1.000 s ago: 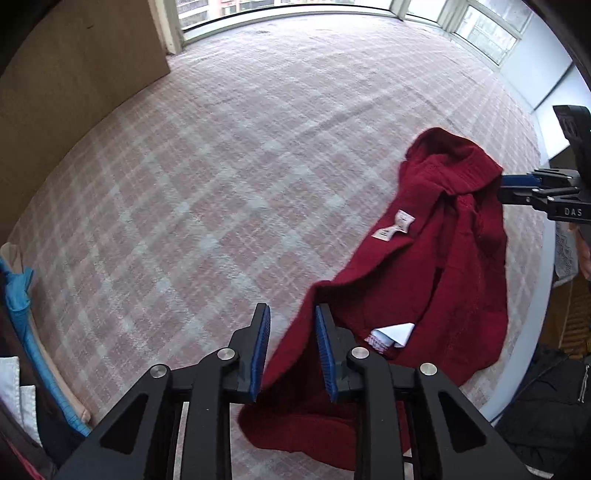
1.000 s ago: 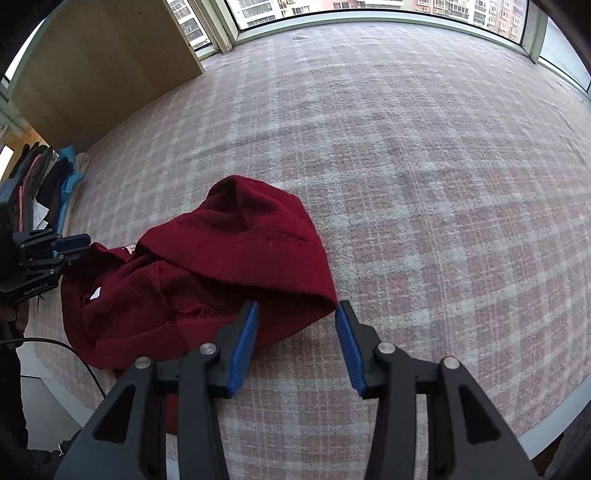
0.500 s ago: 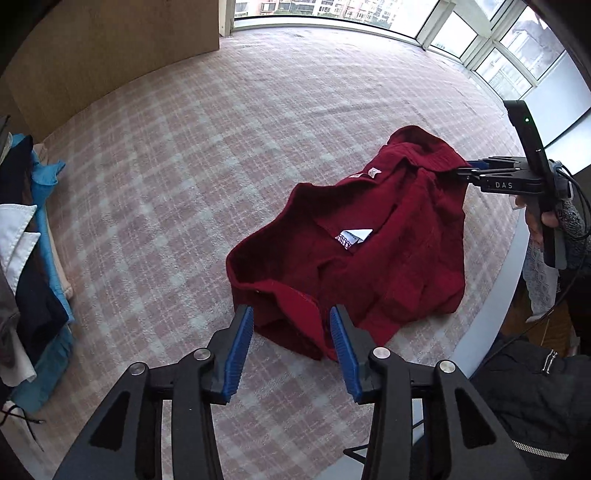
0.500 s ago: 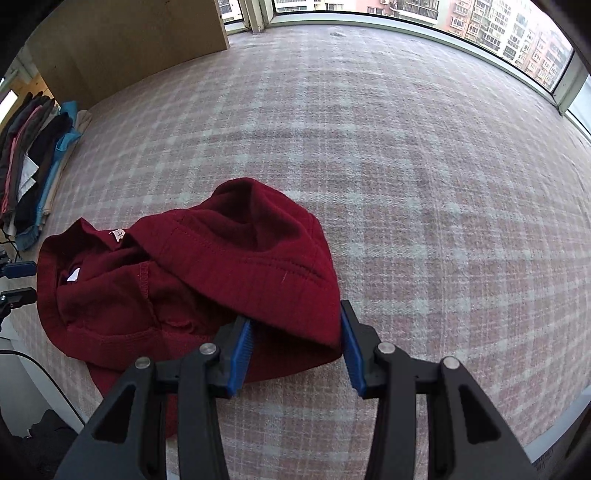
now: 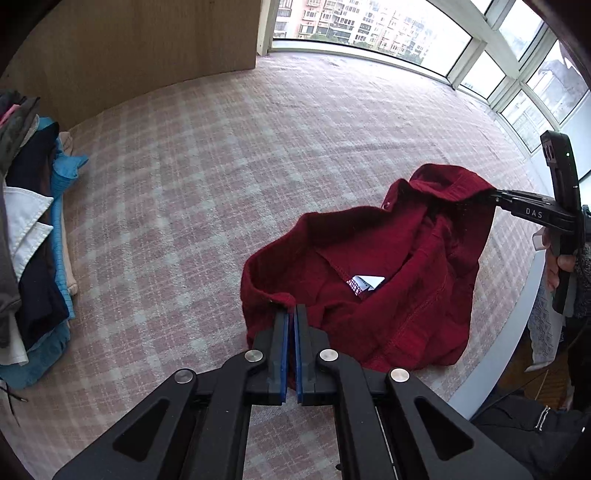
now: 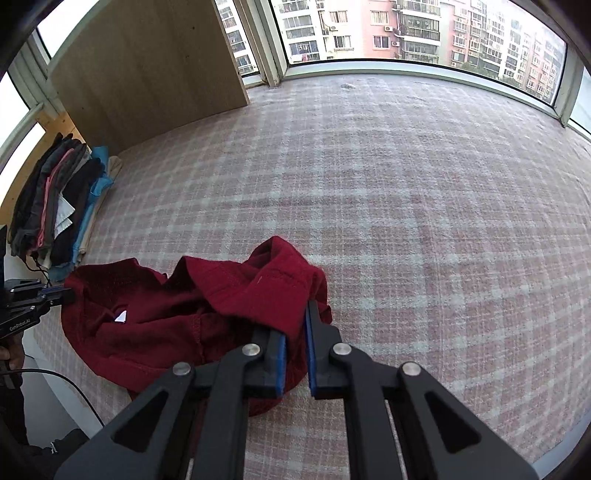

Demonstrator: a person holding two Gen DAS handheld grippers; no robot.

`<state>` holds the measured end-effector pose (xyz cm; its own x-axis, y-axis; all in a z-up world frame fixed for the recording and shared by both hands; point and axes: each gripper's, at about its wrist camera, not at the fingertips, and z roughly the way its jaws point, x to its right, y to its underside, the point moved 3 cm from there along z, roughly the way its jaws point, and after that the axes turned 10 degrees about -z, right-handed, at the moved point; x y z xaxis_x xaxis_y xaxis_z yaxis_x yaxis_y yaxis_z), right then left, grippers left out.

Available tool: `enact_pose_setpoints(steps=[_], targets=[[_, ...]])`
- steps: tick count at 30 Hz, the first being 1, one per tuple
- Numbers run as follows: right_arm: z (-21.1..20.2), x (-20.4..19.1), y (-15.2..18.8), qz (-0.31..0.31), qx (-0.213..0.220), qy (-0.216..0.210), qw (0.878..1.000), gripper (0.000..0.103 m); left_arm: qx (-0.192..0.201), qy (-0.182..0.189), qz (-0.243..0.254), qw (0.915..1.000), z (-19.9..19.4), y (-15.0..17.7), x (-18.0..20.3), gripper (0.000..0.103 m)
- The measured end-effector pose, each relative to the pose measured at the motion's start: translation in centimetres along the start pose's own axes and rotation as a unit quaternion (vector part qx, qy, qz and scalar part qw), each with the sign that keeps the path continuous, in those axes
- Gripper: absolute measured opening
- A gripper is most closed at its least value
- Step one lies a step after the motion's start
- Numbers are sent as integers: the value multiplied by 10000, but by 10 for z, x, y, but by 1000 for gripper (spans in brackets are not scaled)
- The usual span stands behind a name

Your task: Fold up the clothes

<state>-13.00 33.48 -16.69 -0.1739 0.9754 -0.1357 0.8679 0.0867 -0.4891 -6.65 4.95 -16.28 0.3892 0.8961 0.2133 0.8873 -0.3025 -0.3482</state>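
Clothes pile (image 5: 29, 236) left of red garment (image 5: 369, 280); plaid cover (image 5: 221, 177) beneath.

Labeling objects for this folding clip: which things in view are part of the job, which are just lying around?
In the job:
- red garment, crumpled on the plaid surface
- left gripper, jaws shut on its near edge
- right gripper, jaws shut on its other end

Lying about:
- pile of clothes at the surface's far left edge
- wooden panel
- windows
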Motion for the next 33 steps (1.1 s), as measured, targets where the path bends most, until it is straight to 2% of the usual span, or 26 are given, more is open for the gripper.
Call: enact_pose_setpoints(steps=[7,10,15,17,19,23,28,31,33], targets=[[-64,-4,-32,-164,635,-56,9978,8,829,-26,-260,9962,-75,-21,-29,2],[-101,-21,-48,-377,988,56,9944,8,1188,-117,-179,9927,-104,-35,-29,2],[-175,-28,-92,-540,1715,106,9836,8,1951,-293,103,9803,-164,-65,-19,2],[-192,-31,-103,-608,1866,324,9800,8,2196,-338,180,9748,-184,-76,-16,2],[-200,-32,-107,-602,1939,304,9787,8,2324,-285,193,9720,-196,-84,-17,2],[-195,-33,-100,-601,1909,189,9796,8,2387,-287,241,9704,-202,-83,-20,2],[-184,-36,-85,-673,1663,96,9837,8,2155,-265,343,9755,-195,-59,-17,2],[-155,-30,-77,-627,1330,121,9891,8,1780,-255,309,9832,-173,-35,-20,2],[-114,-21,-68,-467,902,8,9948,8,1325,-243,292,9905,-144,-13,-23,2]])
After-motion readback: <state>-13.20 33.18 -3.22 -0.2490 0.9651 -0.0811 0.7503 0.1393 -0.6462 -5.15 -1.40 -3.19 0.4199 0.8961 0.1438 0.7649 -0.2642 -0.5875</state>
